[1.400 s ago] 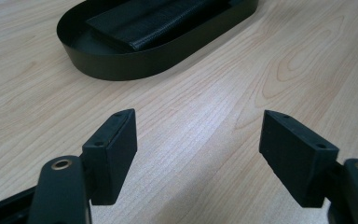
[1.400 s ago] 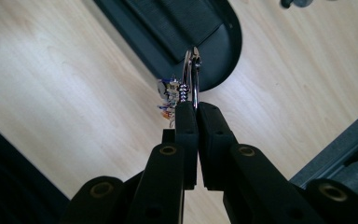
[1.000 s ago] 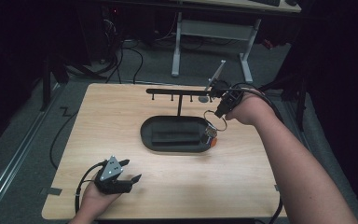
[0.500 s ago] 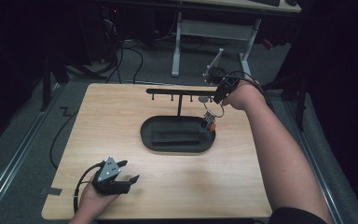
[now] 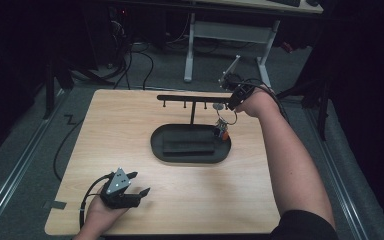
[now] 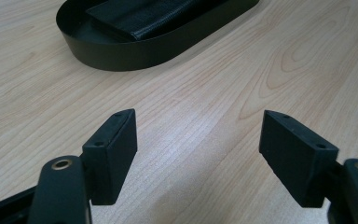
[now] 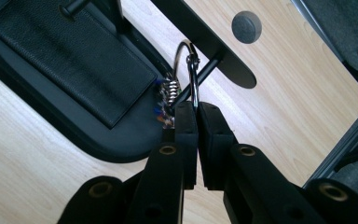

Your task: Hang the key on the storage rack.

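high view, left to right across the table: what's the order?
left gripper, open on the table → black oval tray → key ring hanging over the tray's right end → right gripper, shut on the key ring beside the black hook rack.

A light wooden table top with rounded corners [image 5: 130, 150] stands on a grey carpeted floor [image 5: 25, 155] in a dim room whose edges fall into darkness. Beyond its far edge stands a white metal desk frame [image 5: 227, 32], with black cables [image 5: 140, 55] on the floor to its left. Pale metal rails [image 5: 7, 187] run along the floor at the left and right.
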`<state>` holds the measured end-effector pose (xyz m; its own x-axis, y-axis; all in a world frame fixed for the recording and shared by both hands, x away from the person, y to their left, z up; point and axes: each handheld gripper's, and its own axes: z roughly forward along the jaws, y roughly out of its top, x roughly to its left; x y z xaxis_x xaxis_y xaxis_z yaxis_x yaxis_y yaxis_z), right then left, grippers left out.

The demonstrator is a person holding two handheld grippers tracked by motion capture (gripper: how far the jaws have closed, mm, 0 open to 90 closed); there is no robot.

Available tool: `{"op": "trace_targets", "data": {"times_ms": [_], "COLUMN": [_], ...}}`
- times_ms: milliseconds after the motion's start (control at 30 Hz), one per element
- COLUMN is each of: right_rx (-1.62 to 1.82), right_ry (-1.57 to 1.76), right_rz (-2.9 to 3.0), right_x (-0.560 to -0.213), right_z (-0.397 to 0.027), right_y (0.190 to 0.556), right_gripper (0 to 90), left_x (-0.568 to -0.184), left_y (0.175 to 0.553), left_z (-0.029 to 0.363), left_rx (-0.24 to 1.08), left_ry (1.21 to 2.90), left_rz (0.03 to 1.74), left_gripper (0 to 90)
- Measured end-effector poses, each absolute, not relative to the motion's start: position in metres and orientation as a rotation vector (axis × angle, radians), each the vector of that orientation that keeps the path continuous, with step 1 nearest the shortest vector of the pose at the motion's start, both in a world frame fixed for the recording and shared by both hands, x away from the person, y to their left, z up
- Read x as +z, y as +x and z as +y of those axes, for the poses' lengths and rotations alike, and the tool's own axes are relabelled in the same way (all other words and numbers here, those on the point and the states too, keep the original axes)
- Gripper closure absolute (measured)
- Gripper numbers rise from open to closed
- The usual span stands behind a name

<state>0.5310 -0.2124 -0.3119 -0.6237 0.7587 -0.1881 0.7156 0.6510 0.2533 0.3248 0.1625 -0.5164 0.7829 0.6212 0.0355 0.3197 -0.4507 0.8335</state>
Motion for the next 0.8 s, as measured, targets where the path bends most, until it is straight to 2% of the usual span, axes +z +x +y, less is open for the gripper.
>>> {"op": "trace_targets", "data": {"times_ms": [67, 300, 600, 800], "right_rx": [0.227, 0.25, 0.435, 0.577], "right_ry": [1.172, 1.203, 1.317, 1.333], "right_rz": [2.597, 2.537, 2.492, 2.453], "right_x": [-0.313, -0.309, -0.314, -0.328], "right_z": [-0.212, -0.218, -0.239, -0.253], "right_y": [0.534, 0.526, 0.489, 0.462], "right_gripper": [86.0, 70.2, 45.7, 37.7], "left_x": [-0.517, -0.517, -0.516, -0.516], "left_y": [0.325, 0.326, 0.323, 0.32], "left_z": [0.161, 0.162, 0.164, 0.165], "left_rx": [0.424, 0.426, 0.43, 0.445], "left_ry": [2.068, 2.068, 2.059, 2.055], "left_rz": [0.701, 0.699, 0.707, 0.722], "left_gripper": [28.2, 28.2, 28.1, 27.5]}}
